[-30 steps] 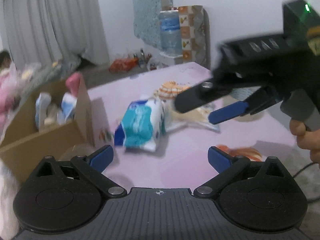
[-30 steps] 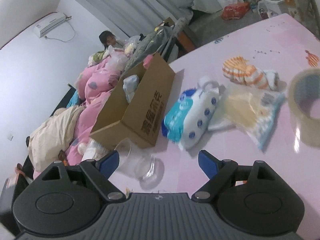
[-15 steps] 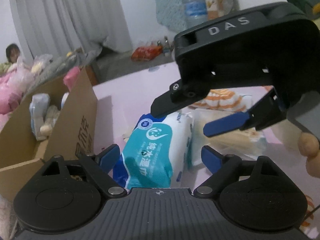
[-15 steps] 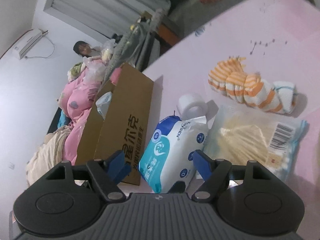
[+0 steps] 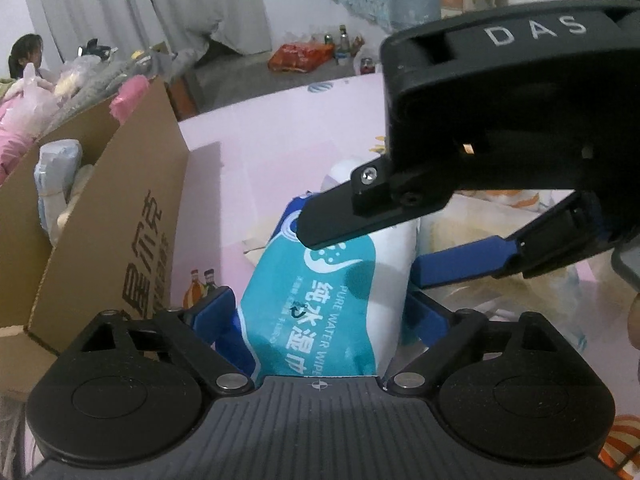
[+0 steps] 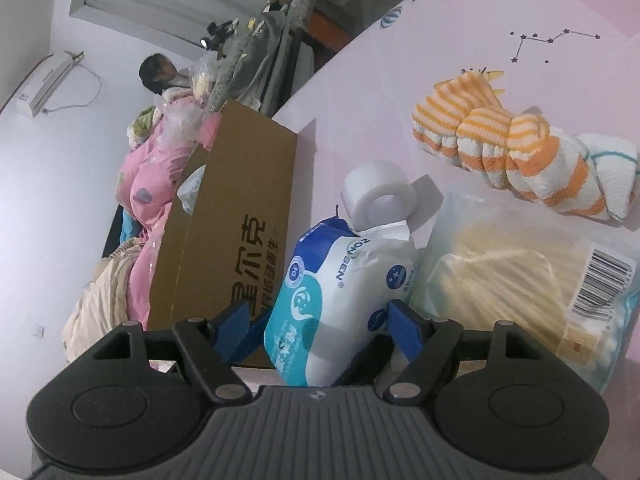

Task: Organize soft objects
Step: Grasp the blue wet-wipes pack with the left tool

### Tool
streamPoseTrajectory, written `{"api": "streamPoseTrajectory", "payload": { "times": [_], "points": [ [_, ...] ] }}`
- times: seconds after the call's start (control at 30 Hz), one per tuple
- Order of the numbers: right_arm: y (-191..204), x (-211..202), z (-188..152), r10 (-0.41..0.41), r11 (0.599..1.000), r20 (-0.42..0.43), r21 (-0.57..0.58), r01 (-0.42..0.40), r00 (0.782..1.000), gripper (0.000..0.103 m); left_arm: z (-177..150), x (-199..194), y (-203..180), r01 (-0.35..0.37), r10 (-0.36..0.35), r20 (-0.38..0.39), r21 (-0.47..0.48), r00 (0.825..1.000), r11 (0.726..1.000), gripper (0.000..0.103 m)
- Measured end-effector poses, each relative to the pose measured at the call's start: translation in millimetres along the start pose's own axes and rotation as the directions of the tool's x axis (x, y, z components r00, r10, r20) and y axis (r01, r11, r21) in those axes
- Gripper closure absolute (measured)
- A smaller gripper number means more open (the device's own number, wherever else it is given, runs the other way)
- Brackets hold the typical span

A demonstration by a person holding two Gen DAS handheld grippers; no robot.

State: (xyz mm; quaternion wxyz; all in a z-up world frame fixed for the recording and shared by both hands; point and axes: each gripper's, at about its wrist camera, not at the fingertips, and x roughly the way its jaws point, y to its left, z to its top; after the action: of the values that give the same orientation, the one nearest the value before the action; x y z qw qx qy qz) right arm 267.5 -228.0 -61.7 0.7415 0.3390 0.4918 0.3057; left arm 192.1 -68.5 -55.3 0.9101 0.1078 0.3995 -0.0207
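On the pink table [image 6: 460, 12], at 3 o'clock of the cardboard box [image 6: 240, 216], the wet-wipes pack [image 5: 320, 304] is lying between both grippers; the left gripper's [image 5: 320, 312] jaws are opening around it, and the right gripper's [image 6: 316, 320] are flanking it, contact unclear

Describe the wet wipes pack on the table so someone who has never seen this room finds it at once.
Start at the open cardboard box on the pink table. Right beside its printed side lies the wet wipes pack, with a white tape roll at its far end. It alone is teal and white; the bag beside it is clear.
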Motion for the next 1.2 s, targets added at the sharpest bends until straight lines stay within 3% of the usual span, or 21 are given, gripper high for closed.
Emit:
{"api": "streamPoseTrajectory", "payload": {
  "times": [0.23, 0.53, 0.87, 1.07, 1.2],
  "points": [
    [-2.7, 4.0, 0.0, 0.025, 0.999, -0.037, 0.021, -0.025, 0.999, 0.046, 1.6, -3.6, 3.6, 0.072, -0.073, -0.043, -0.024, 0.996, 0.997, 0.010],
    [1.0, -8.8, -20.4, 0.011, 1.000, -0.084, 0.005, -0.010, 0.996, 0.046, -15.7, -28.4, -3.4, 0.193, -0.194, -0.089, -0.023, 0.977, 0.981, 0.010],
    [5.1, -34.9, -69.6, -0.014, 1.000, -0.151, -0.013, 0.012, 0.988, 0.046, -53.3, -67.5, -4.6, 0.316, -0.316, -0.132, -0.023, 0.940, 0.949, 0.010],
    [7.6, -49.0, -104.4, -0.017, 1.000, -0.117, -0.006, 0.016, 0.993, 0.046, -76.2, -85.2, -4.3, 0.339, -0.341, -0.121, -0.039, 0.932, 0.940, 0.010],
    [14.0, -52.2, -119.6, -0.036, 0.999, -0.077, -0.032, 0.034, 0.996, 0.046, -85.8, -90.8, -4.6, 0.317, -0.317, -0.100, -0.020, 0.943, 0.948, 0.013]
  ]
}}
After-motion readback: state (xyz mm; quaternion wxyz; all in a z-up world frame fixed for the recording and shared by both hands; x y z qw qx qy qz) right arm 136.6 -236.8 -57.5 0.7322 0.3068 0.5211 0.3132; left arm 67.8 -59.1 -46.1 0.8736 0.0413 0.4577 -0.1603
